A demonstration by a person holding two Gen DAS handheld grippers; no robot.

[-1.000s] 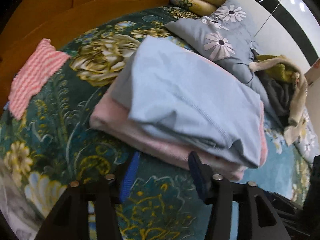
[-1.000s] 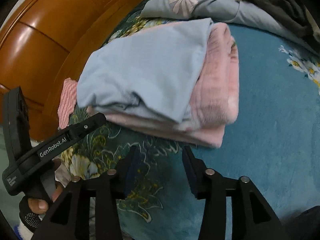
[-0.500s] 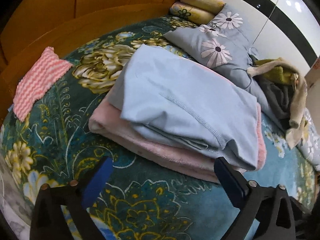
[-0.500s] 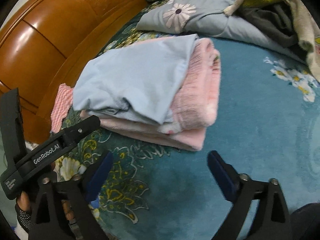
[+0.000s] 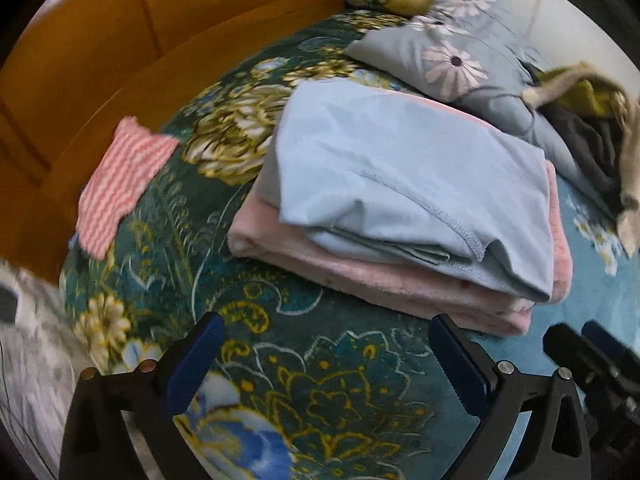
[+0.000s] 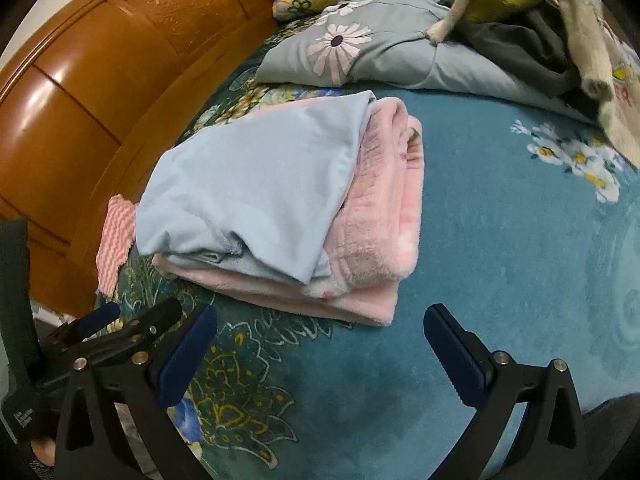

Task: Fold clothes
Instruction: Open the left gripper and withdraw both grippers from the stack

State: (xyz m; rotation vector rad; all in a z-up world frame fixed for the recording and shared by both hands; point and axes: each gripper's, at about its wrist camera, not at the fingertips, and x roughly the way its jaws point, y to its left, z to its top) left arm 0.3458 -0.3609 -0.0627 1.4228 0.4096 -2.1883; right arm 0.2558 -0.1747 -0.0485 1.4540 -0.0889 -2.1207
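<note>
Left gripper (image 5: pixel 328 360): jaws spread wide, nothing between them, held above the floral blanket (image 5: pixel 280 368) just short of the near edge of the folded stack. Right gripper (image 6: pixel 320 344): likewise parted wide and empty, also short of the stack, over the teal part of the blanket.

Folded stack: a light blue garment (image 5: pixel 400 176) lies folded on top of a folded pink fleece garment (image 5: pixel 360 272). The blue piece covers most of the pink one; the pink shows along the near edge and, in the right wrist view, along the right side (the fleece's rolled fold is plain there). A stitched hem runs across the blue garment's upper layer. The stack rests on the blanket, near the wooden bed frame (image 6: pixel 100 92).

Other items: a pink-and-white striped cloth (image 5: pixel 120 184) lies flat to the left of the stack, at the blanket's edge beside the frame, apart from the stack. Beyond the stack sits a grey quilt with daisy print (image 6: pixel 360 48). On its right side lies a heap of unfolded clothes (image 6: pixel 532 36) in dark grey, olive and beige.
</note>
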